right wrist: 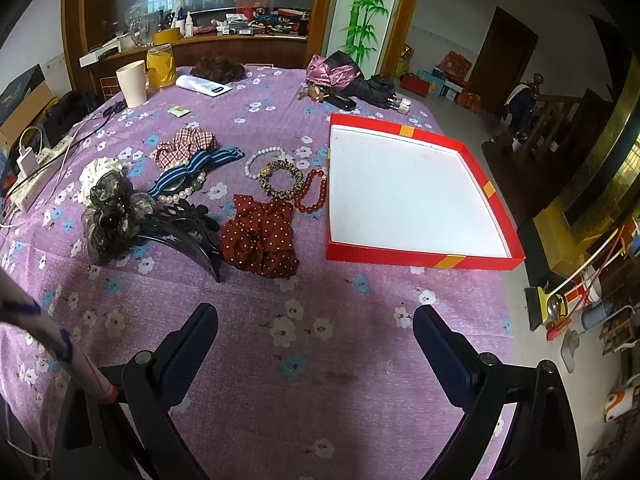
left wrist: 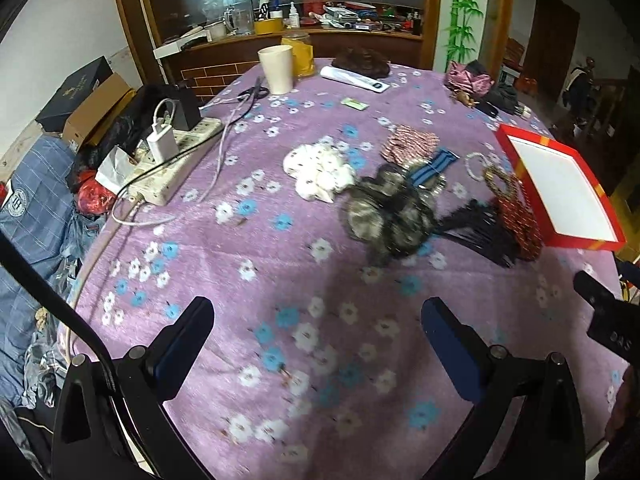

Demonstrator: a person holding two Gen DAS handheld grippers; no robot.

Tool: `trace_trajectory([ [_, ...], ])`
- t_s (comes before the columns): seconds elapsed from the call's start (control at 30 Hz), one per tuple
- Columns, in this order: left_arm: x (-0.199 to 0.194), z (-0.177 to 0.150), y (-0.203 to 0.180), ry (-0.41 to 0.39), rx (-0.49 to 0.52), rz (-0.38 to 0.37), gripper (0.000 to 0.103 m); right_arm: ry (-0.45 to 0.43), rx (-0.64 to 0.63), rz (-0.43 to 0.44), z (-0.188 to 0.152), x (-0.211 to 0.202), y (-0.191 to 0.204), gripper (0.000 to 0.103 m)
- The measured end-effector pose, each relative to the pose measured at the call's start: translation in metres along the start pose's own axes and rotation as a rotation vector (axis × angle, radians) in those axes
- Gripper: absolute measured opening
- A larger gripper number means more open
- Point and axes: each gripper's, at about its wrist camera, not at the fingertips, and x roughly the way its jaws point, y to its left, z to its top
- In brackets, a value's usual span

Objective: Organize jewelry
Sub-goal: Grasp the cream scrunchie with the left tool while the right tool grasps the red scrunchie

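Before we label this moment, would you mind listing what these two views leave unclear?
- Left wrist view: motion blur smears the grey lace scrunchie and black hair comb; details unreadable.
- Left wrist view: the red box is cut by the fisheye edge.
- Right wrist view: the blue striped band partly hides a pearl bracelet; its full loop is unseen.

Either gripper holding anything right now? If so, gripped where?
Nothing held. The left gripper and right gripper are both open with only the purple tablecloth showing between their fingers. The jewelry pile and red box lie ahead, untouched.
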Motion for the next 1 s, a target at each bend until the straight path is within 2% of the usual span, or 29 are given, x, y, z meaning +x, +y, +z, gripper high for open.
trace_trajectory([
  [0.07,0.006,0.008,0.008,0.003,-0.007,0.005,0.103,0.009,0.0,0.016,0.003,0.005,0.002,0.099],
  [0.2,0.019,0.025,0.028,-0.003,-0.05,0.02,0.103,0.036,0.0,0.083,0.012,0.014,0.007,0.086],
  [0.3,0.03,0.037,0.043,-0.001,-0.084,0.028,0.103,0.08,0.014,0.187,0.02,0.025,0.012,0.075],
  [0.5,0.054,0.051,0.061,0.026,-0.114,0.015,0.103,0.115,-0.014,0.262,0.028,0.039,0.031,0.067],
  [0.63,0.071,0.063,0.07,0.042,-0.131,-0.006,0.103,0.117,-0.02,0.285,0.032,0.042,0.035,0.067],
  [0.8,0.102,0.09,0.077,0.071,-0.148,-0.043,0.103,0.108,0.043,0.334,0.046,0.048,0.025,0.067],
  [1.0,0.136,0.11,0.078,0.113,-0.168,-0.1,0.103,0.089,0.099,0.313,0.063,0.052,0.01,0.067],
])
